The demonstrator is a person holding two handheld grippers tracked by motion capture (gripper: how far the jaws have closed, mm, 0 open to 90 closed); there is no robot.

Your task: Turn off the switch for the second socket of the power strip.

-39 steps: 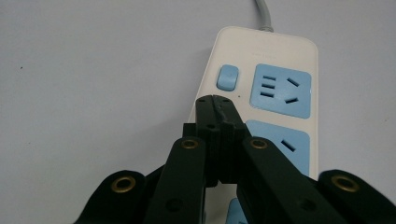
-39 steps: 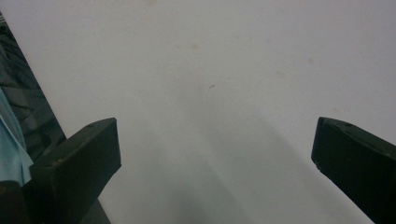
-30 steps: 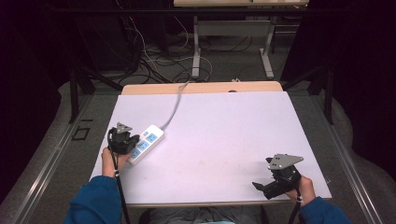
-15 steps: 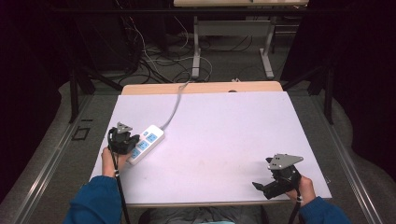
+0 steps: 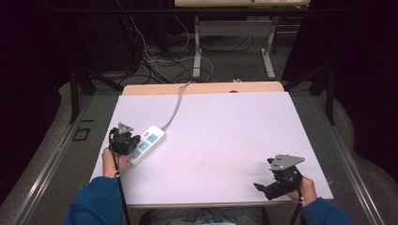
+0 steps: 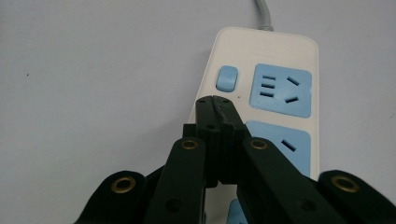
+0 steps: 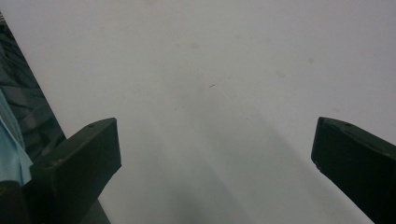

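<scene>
A white power strip (image 5: 146,144) with blue sockets lies near the table's left edge, and its grey cable (image 5: 175,107) runs off toward the far side. My left gripper (image 5: 130,143) is right over the strip's near end. In the left gripper view its jaws are shut together with nothing between them, and the left gripper (image 6: 215,101) points just below the blue switch button (image 6: 228,78) and beside a blue socket (image 6: 281,90). My right gripper (image 5: 264,187) hovers at the front right of the table. In its own view the right gripper (image 7: 215,140) stands wide open over bare white surface.
The white table top (image 5: 225,136) has a wooden strip (image 5: 206,87) along its far edge. Beyond it on the floor are tangled cables (image 5: 155,56) and a desk's metal legs (image 5: 197,47). The table's front edge (image 7: 42,107) lies close to my right gripper.
</scene>
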